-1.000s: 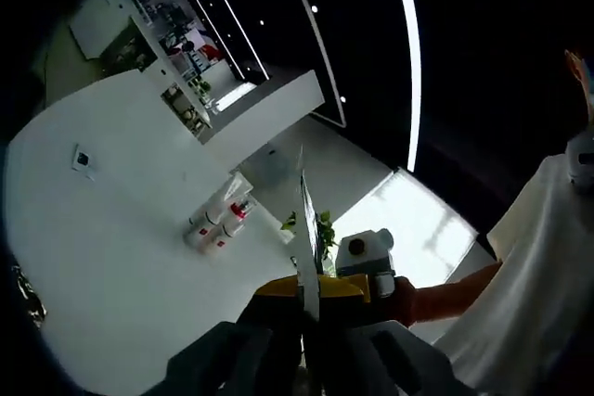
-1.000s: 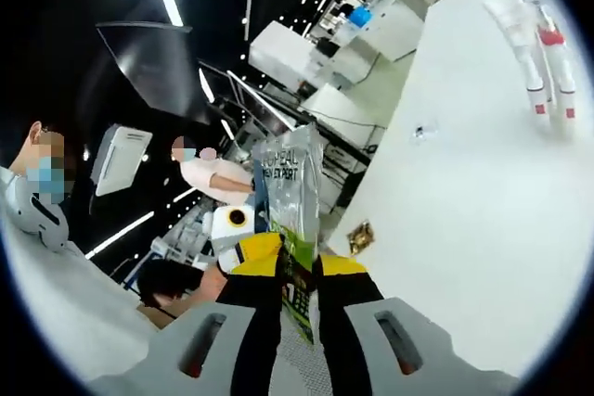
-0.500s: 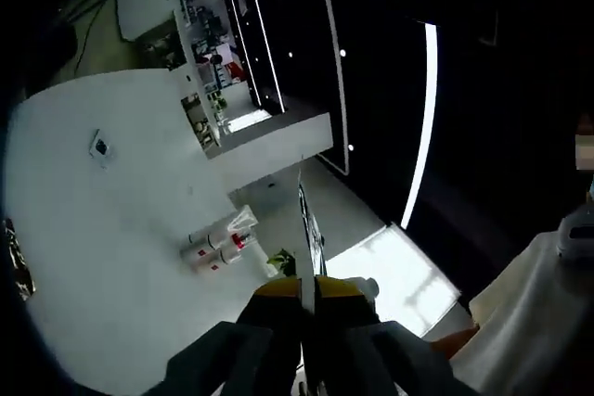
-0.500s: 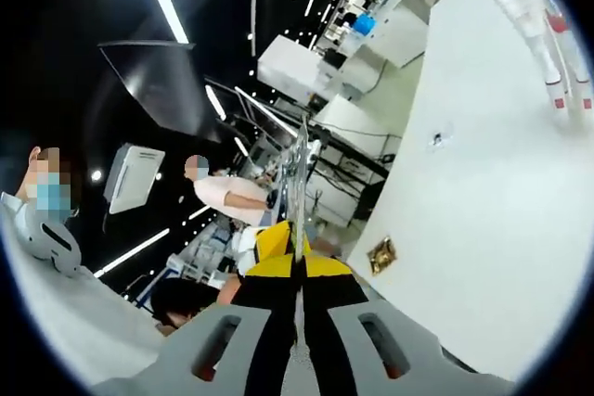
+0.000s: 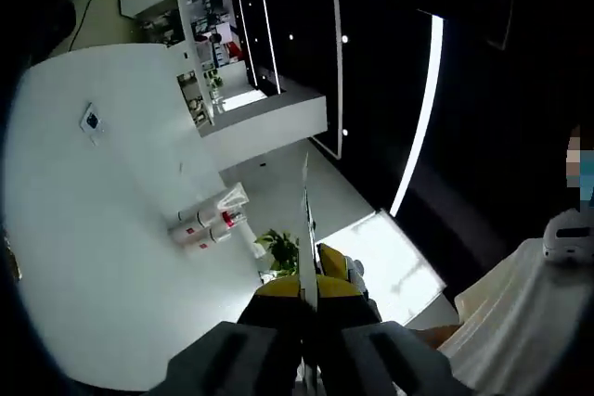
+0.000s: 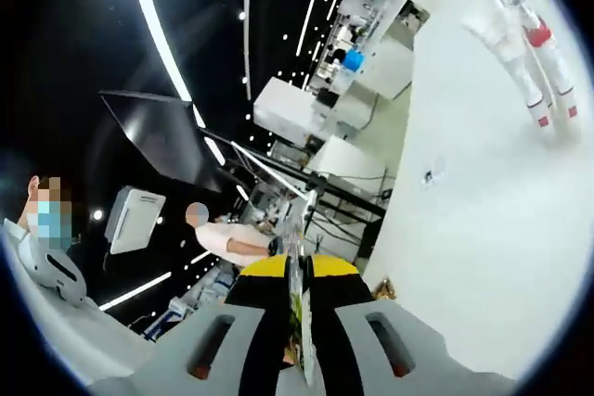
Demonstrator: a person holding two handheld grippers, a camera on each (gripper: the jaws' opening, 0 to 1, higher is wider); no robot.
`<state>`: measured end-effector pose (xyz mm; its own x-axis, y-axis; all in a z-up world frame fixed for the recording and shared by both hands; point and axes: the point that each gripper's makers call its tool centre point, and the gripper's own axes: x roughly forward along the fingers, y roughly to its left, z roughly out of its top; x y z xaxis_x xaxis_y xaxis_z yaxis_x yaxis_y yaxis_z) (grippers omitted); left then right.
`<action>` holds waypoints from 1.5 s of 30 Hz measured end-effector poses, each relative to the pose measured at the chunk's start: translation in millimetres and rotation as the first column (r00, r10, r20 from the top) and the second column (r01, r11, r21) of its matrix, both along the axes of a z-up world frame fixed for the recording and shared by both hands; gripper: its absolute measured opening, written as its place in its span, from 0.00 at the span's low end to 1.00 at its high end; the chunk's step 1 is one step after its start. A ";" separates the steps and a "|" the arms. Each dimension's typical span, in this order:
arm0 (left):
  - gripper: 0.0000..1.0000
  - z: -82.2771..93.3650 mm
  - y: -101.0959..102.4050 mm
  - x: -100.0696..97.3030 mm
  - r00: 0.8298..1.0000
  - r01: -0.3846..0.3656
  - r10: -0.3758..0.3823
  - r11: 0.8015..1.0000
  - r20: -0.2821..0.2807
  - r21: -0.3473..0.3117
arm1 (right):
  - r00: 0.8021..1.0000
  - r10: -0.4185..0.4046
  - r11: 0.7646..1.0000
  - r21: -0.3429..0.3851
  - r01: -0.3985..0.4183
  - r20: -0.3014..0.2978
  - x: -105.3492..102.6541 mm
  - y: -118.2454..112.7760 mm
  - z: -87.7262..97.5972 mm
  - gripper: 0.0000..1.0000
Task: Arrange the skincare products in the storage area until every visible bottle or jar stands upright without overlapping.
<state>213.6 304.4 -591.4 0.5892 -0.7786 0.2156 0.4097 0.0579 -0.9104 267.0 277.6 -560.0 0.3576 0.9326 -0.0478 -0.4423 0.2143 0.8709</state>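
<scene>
Sachet [image 6: 298, 257]: thin flat packet, seen edge-on, pinched between the closed jaws of both the left gripper [image 5: 307, 296] and the right gripper [image 6: 299, 308], held up well off the table [image 5: 83, 257].

Tubes [image 5: 206, 222]: small cluster at the table's far edge, white with red caps; also seen from the right gripper view [image 6: 529, 62]. Whether they stand or lie, I cannot tell.

Step in hand, as I judge it: carrying the sachet, not yet placed.

Next move calls for: lowering it beside the tubes, clear of them, upright if it will stand.
</scene>
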 end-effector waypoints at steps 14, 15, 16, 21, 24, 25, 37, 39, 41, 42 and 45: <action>0.01 4.9 20.0 5.6 0.997 -0.071 0.071 0.995 -0.008 -0.075 | 0.976 -0.085 0.983 0.140 0.114 -0.199 15.5 -9.4 -7.7 0.17; 0.01 4.7 21.0 6.4 0.997 -0.079 0.078 0.994 -0.009 -0.073 | 0.981 -0.048 0.988 0.137 0.075 -0.186 7.0 -2.7 -8.0 0.30; 0.01 3.9 21.5 7.4 0.996 -0.087 0.086 0.994 -0.010 -0.068 | 0.985 -0.031 0.991 0.126 0.052 -0.169 -0.1 4.7 -8.2 0.44; 0.02 0.5 18.3 7.0 0.997 -0.078 0.078 0.996 -0.013 -0.041 | 0.981 0.185 0.980 -0.058 -0.188 -0.066 -49.8 32.5 -34.3 0.12; 0.02 -1.8 16.1 7.1 0.997 -0.077 0.076 0.997 -0.014 -0.015 | 0.976 0.204 0.976 -0.059 -0.209 -0.070 -57.6 35.4 -36.0 0.02; 0.02 -0.1 15.8 7.5 0.997 -0.080 0.079 0.997 -0.010 -0.010 | 0.975 0.211 0.976 -0.042 -0.214 -0.065 -57.9 34.6 -32.0 0.01; 0.47 -38.9 69.9 26.4 0.947 -0.305 0.083 0.534 0.311 0.789 | 0.990 -0.022 0.990 -0.140 0.002 -0.142 17.0 5.9 -59.9 0.00; 0.52 -61.6 68.5 22.2 0.957 -0.278 0.052 0.441 0.285 0.853 | 0.988 -0.052 0.983 -0.184 0.024 -0.149 30.2 1.2 -72.6 0.00; 0.59 -65.6 55.2 20.4 0.956 -0.278 0.047 0.453 0.289 0.847 | 0.985 -0.068 0.977 -0.209 0.034 -0.156 39.9 0.7 -81.6 0.00; 0.60 -68.1 46.0 18.5 0.955 -0.273 0.012 0.435 0.297 0.858 | 0.985 -0.076 0.973 -0.226 0.040 -0.156 44.1 0.0 -86.0 0.00; 0.46 -86.1 38.2 16.2 0.944 -0.255 -0.111 0.345 0.309 0.903 | 0.977 -0.096 0.961 -0.273 0.042 -0.189 56.2 1.5 -105.0 0.00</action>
<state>229.8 342.6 -677.5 0.7105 -0.5353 -0.4567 0.5608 0.8228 -0.0919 323.2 279.2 -665.0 0.3783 0.8497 -0.3673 -0.2421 0.4738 0.8467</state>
